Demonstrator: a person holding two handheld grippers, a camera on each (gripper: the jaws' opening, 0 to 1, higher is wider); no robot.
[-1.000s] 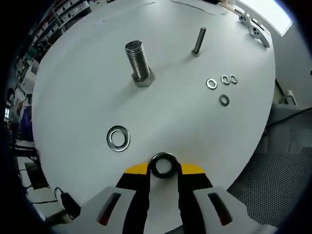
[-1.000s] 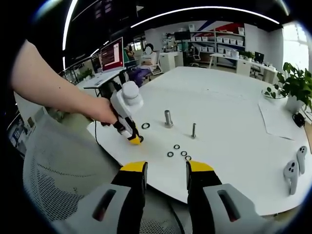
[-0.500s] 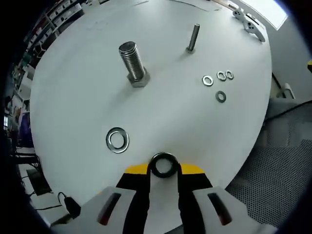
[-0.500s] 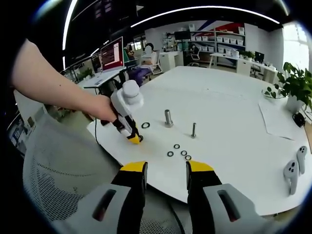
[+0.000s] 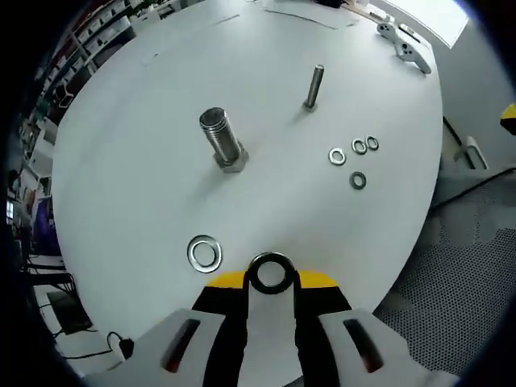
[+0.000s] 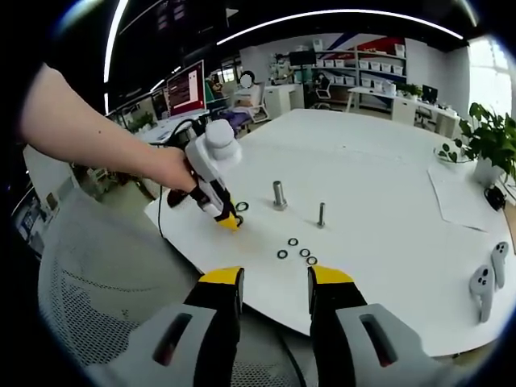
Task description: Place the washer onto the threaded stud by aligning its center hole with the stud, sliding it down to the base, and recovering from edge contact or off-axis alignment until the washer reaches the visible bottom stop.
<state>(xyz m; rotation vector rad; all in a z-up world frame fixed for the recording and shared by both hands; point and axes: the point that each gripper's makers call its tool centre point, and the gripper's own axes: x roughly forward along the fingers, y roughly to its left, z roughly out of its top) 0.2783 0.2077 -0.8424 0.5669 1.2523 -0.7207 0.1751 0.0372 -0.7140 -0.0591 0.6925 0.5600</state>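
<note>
My left gripper (image 5: pixel 272 278) is clenched on the washer (image 5: pixel 271 272) and has risen off the table (image 5: pixel 129 153) in the last second, toward the thick stud (image 5: pixel 223 140); alignment comes next. A spare washer (image 5: pixel 204 252) lies near the stud. My right gripper (image 6: pixel 274 292) idles, jaws apart and empty.

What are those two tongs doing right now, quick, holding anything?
Left tongs: shut on a large washer, above the white table.
Right tongs: open, holding nothing, back from the table edge.
</note>
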